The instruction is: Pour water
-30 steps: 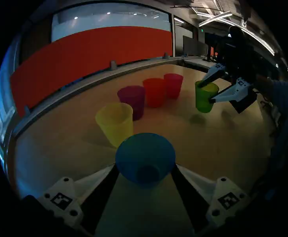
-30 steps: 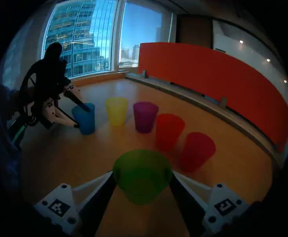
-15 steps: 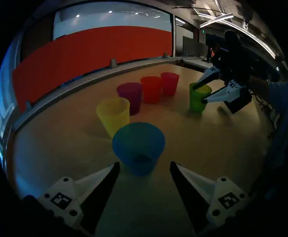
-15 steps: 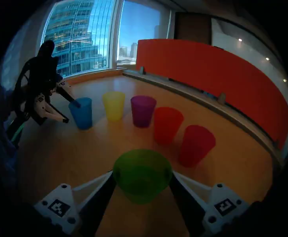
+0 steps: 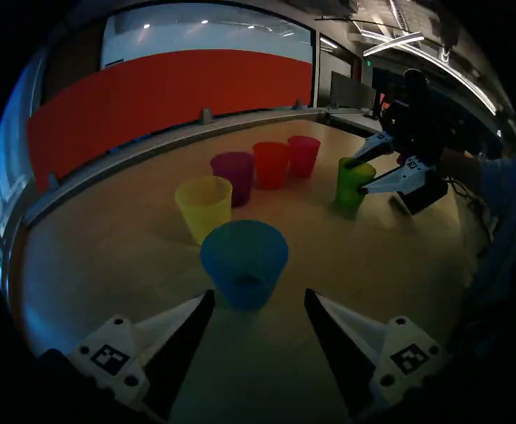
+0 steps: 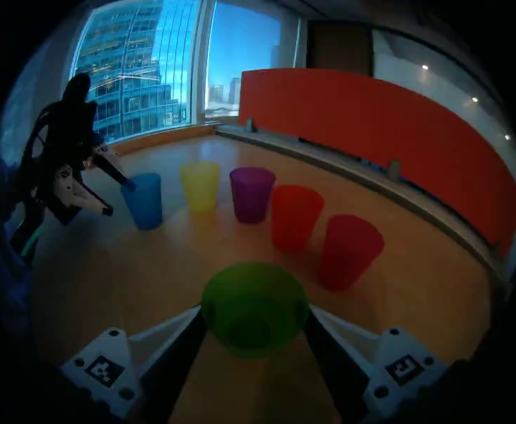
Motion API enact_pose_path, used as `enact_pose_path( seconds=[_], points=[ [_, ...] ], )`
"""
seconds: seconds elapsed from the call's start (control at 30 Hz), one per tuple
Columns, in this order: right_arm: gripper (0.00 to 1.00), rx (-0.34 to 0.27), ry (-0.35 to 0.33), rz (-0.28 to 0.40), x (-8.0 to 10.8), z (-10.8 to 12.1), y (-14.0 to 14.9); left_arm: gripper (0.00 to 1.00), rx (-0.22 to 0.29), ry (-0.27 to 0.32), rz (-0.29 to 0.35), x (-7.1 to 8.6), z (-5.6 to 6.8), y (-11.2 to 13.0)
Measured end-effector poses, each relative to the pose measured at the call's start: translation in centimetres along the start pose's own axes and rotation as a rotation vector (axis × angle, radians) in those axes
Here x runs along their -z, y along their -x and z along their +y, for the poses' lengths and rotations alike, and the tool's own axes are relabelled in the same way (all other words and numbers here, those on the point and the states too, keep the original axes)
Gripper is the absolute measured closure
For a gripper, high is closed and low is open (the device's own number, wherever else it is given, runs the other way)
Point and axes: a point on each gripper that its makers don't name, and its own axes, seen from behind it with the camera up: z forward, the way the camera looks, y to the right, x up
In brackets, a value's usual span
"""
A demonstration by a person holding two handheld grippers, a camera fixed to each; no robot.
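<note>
- L gripper (image 5: 258,300) open; blue cup (image 5: 244,265) stands free on table (image 5: 371,261) ahead.
- R gripper (image 6: 254,318) clamps green cup (image 6: 254,307).
- Judged: set-down step; next, R releases and backs off straight.

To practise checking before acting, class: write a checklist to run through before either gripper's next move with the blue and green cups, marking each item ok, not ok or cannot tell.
1. Left gripper open, fingers apart from the blue cup: ok.
2. Blue cup upright on the table: ok.
3. Right gripper shut on the green cup: ok.
4. Green cup held upright, not tipping: ok.
5. Water in either cup: cannot tell.
6. Yellow cup standing apart from the blue cup: ok.
</note>
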Motion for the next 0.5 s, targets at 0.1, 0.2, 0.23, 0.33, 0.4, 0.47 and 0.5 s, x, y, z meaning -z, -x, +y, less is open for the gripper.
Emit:
enact_pose_path(
  seconds=[0.1, 0.2, 0.23, 0.33, 0.4, 0.47, 0.5],
  points=[
    [0.02, -0.009, 0.007, 0.002, 0.2, 0.1, 0.1, 0.06, 0.001, -0.001, 0.002, 0.2, 0.0, 0.0],
    [0.0, -0.013, 0.013, 0.004, 0.5, 0.2, 0.3, 0.06, 0.005, -0.007, 0.001, 0.4, -0.1, 0.2],
    [0.0, -0.013, 0.015, 0.004, 0.7, 0.1, 0.3, 0.06, 0.006, -0.01, 0.001, 0.5, -0.2, 0.3],
    [0.01, -0.014, 0.023, 0.006, 1.3, 0.2, 0.5, 0.06, 0.011, -0.022, 0.003, 0.8, -0.4, 0.5],
    [0.01, -0.016, 0.031, 0.009, 1.8, 0.3, 0.5, 0.06, 0.013, -0.031, 0.006, 1.0, -0.6, 0.6],
    [0.0, -0.021, 0.039, 0.014, 2.3, 0.3, 0.6, 0.06, 0.016, -0.042, 0.011, 1.3, -0.8, 0.7],
    [0.0, -0.023, 0.043, 0.016, 2.5, 0.4, 0.6, 0.06, 0.017, -0.046, 0.013, 1.5, -0.9, 0.7]
  ],
)
